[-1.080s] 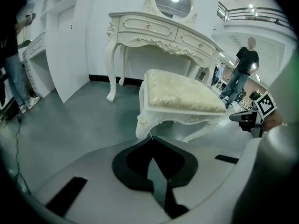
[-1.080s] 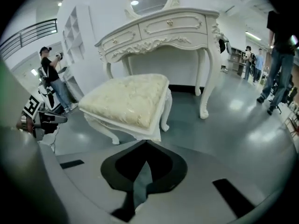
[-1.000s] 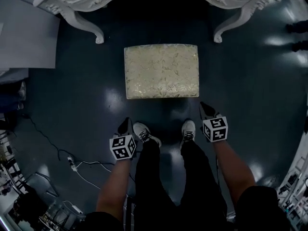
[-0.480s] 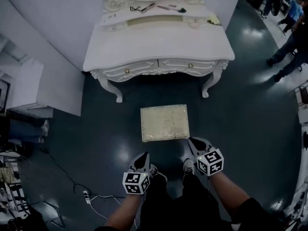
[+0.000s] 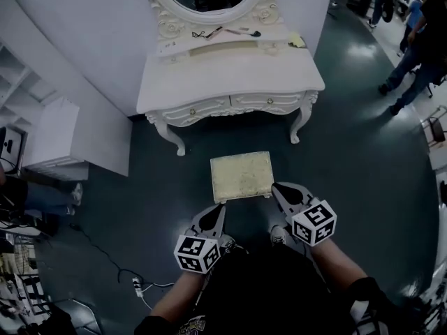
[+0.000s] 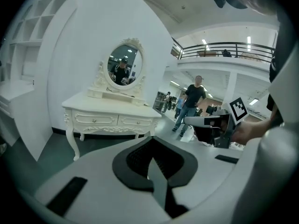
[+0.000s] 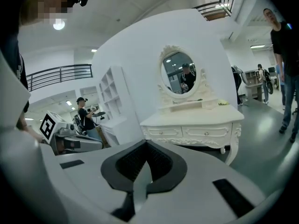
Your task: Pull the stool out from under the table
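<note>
Looks like pull step done: shows stool (image 5: 242,176) out in front of table (image 5: 230,82), clear of it, w/ L gripper (image 5: 221,208) & R gripper (image 5: 276,188) both closed tight, empty, at stool's edge away from table; next prob needs only backing off, no regrip.

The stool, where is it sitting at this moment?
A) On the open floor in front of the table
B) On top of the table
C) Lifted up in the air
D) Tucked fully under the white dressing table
A: the head view shows the stool standing on the dark floor, out in front of the dressing table and clear of its front edge.
</note>
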The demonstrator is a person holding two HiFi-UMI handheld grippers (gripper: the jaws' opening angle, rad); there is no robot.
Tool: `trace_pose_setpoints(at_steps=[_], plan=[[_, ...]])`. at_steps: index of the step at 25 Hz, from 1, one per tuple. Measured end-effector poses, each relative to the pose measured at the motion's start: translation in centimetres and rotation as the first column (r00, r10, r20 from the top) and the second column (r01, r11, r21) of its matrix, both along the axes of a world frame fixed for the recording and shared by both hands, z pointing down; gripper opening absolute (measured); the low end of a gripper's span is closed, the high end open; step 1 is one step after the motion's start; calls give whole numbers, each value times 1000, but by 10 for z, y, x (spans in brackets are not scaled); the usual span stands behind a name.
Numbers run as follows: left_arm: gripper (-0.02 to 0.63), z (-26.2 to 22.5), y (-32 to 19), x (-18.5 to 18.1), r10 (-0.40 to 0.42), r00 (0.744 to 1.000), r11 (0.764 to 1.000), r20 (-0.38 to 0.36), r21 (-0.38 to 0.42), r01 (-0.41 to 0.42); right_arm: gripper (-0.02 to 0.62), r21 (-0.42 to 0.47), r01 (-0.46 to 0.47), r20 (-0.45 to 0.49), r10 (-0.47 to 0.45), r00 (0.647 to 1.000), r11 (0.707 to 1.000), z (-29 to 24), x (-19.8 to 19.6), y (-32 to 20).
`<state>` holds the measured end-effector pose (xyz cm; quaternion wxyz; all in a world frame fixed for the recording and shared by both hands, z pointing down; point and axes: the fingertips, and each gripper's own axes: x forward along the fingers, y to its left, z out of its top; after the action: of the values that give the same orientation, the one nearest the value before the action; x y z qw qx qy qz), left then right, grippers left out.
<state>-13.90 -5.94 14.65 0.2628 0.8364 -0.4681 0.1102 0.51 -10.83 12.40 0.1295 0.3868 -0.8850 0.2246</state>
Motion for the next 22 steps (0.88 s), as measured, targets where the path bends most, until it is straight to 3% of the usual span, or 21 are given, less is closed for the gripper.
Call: trace_pose_setpoints(at_steps=[8,22], plan=[[8,-24,21,12,25,999,1000,-37,-10,-25,26,11,63,26,-63,998,998,-32,-13,35],[8,-39,49,26,34,999,999,-20,30,-33,26,-18,101,57,-100,993,995,-35,-19,79]])
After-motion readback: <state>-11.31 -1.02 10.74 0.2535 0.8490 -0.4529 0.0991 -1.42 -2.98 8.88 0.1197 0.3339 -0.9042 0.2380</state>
